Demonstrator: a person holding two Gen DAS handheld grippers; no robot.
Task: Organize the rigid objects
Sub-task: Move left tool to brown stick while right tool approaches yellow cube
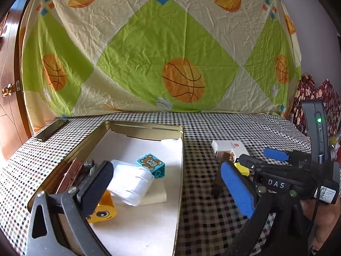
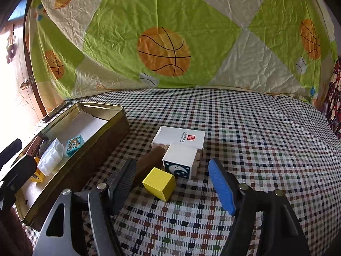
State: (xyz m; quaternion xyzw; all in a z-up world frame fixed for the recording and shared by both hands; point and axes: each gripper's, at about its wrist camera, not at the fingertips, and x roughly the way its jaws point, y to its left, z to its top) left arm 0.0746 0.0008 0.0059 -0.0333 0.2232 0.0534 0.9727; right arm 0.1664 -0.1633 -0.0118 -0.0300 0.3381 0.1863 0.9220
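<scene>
A gold tin box (image 1: 149, 128) (image 2: 119, 128) lies open on the checked table. In it are a teal bear block (image 1: 151, 163) (image 2: 74, 144), a white packet (image 1: 132, 181) (image 2: 51, 159), a yellow face block (image 1: 104, 210) and brown and dark items at its left wall. My left gripper (image 1: 168, 185) is open over the box. To the right of the box lie a yellow cube (image 2: 159, 183) (image 1: 242, 168), a white moon block (image 2: 180, 163), a brown block (image 2: 149, 163) and a flat white carton (image 2: 181, 137) (image 1: 228, 146). My right gripper (image 2: 170, 181) (image 1: 253, 155) is open around the yellow cube.
A dark flat phone-like slab (image 1: 52, 129) lies at the table's far left corner. A basketball-print sheet (image 1: 170, 53) hangs behind the table. A wooden door (image 1: 8, 74) stands at the left. Red patterned fabric (image 1: 315, 98) is at the far right.
</scene>
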